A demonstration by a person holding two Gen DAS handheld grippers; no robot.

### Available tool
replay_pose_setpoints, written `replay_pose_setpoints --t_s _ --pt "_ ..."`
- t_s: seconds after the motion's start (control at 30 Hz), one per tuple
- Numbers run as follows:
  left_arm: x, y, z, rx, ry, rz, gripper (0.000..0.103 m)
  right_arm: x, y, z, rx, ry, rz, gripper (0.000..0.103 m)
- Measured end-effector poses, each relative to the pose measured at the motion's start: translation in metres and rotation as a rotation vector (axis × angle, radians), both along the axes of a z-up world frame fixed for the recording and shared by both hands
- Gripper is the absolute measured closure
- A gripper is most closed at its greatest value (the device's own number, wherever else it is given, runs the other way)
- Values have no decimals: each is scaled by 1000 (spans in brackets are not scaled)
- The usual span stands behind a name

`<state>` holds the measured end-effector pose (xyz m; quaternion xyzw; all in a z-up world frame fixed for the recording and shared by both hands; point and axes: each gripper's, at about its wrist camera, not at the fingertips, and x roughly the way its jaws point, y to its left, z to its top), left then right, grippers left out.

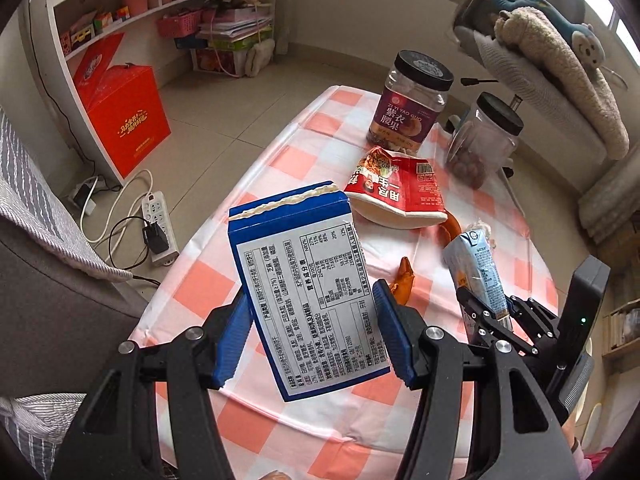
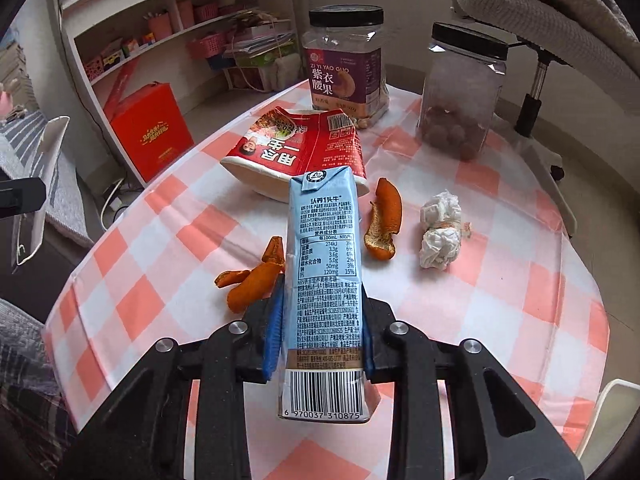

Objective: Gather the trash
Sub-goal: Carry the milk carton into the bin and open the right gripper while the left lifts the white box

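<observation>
I am holding two cartons clear of the checked table [image 2: 520, 288]: the left gripper [image 1: 310, 336] is standing about half open, its blue pads pinching the blue snack box [image 1: 304, 280] at lower centre of the left view, while the right gripper [image 2: 320, 328] is narrowed tight on the pale blue milk carton [image 2: 324, 264] at mid-frame. Both look like empty, light cardboard that could crush or slip, so I am gripping the flat sides low down. Only the right view is showing the crumpled tissue [image 2: 440, 232] and both orange peels [image 2: 382, 220]; the left view is showing the power strip [image 1: 160, 226] on the floor at left.
</observation>
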<state>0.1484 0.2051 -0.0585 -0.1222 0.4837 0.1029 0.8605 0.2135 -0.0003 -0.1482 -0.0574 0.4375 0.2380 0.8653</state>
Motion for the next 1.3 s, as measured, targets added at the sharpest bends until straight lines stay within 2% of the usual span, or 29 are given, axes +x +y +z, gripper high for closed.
replay_pose_setpoints --t_s 0.2,0.5,0.77,0.97,1.3 --pt "-2 -11 3 -1 -13 -21 44 -28 -17 28 39 -28 -23 74" --pt "-3 -34 3 23 -21 -73 44 -53 -67 59 94 -45 -136 74" --pt "4 -66 -2 47 -11 -132 44 -68 -131 71 103 -105 -302 74" --pt "12 -97 -7 56 -6 -182 44 -72 -196 70 164 -83 -486 74" --pt "22 -168 -9 34 -21 -291 44 -93 -282 77 172 -83 -706 74"
